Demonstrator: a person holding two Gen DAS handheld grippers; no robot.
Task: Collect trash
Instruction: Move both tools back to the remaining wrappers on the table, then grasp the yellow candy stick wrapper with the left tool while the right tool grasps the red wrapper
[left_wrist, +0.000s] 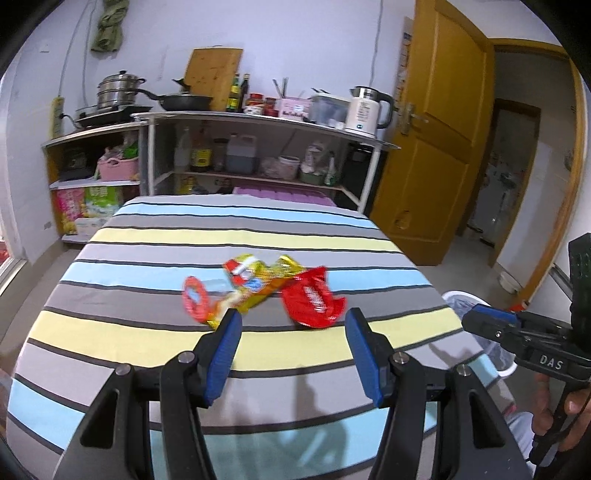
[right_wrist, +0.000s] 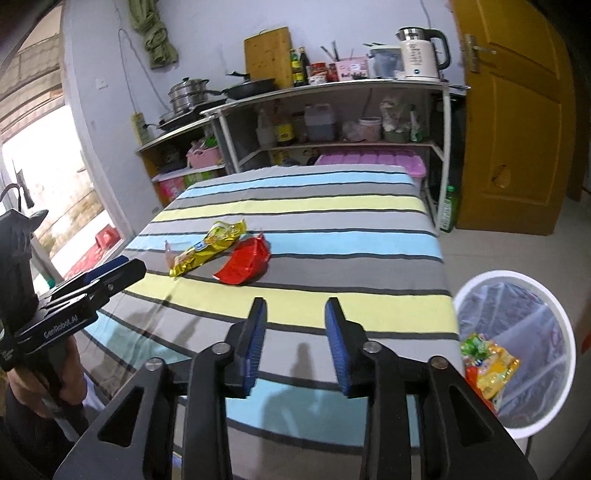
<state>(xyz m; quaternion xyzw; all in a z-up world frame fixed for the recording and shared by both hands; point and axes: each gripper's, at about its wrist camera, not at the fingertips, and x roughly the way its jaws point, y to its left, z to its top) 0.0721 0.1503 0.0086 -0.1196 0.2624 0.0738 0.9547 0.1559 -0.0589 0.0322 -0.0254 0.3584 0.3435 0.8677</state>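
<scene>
left claw: you've got it spread wide, nothing between the blue pads, hanging over the striped worktop just short of the wrappers.
right claw: yours is parted too, empty, low over the near edge.
trash: yellow wrapper and red wrapper lie touching mid-worktop, with a clear red-printed one beside them.
bin: lined, off the worktop's right corner, a few wrappers already inside.

A small home kitchen is showing here: a metal shelf rack is standing against the wall, carrying a steamer pot, a frying pan and an electric kettle on top, sauce bottles underneath, with a wooden door hanging beside it.
</scene>
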